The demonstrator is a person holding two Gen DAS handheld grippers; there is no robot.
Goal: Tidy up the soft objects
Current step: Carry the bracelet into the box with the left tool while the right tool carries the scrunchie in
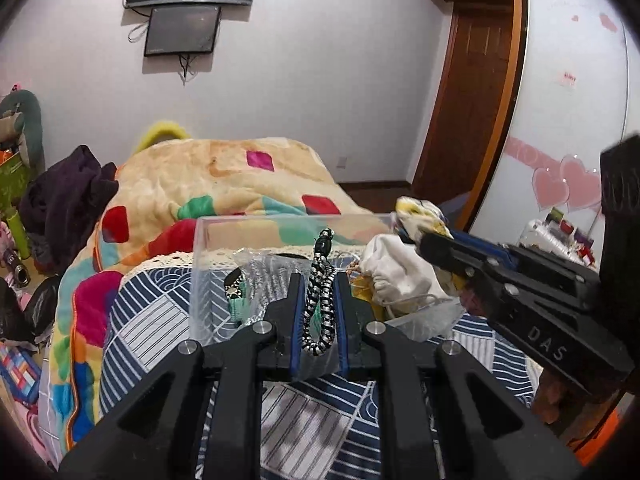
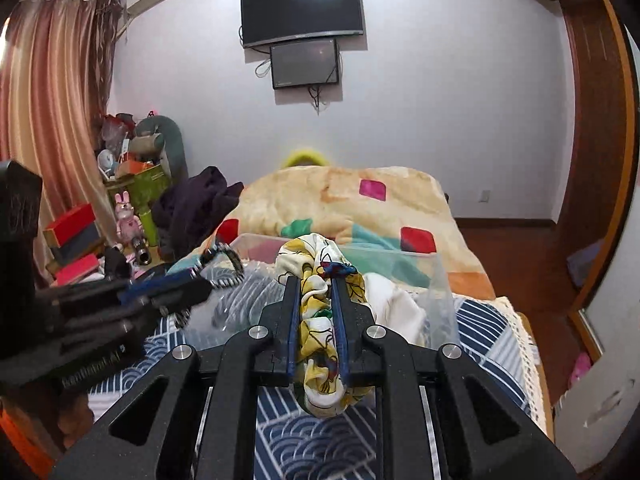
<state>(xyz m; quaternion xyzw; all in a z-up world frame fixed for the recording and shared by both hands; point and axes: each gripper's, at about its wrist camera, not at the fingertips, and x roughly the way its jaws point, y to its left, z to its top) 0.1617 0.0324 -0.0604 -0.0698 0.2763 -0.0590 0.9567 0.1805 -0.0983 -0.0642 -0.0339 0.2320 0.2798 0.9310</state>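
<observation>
While each hand-held gripper pinches limp, light fabric, left (image 1: 318,276) holds a striped cord (image 1: 318,312), right (image 2: 316,280) a floral scrunchie (image 2: 320,320), both gripped mid-loop.

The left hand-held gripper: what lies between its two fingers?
In the left wrist view, a black-and-white braided cord hangs between the fingers of the left hand-held gripper, above the clear box.

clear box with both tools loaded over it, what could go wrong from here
The left tool pinches only part of the black-and-white braided strap; its free end could catch the clear box rim. The right tool with its floral scrunchie is close, so they might collide.
</observation>
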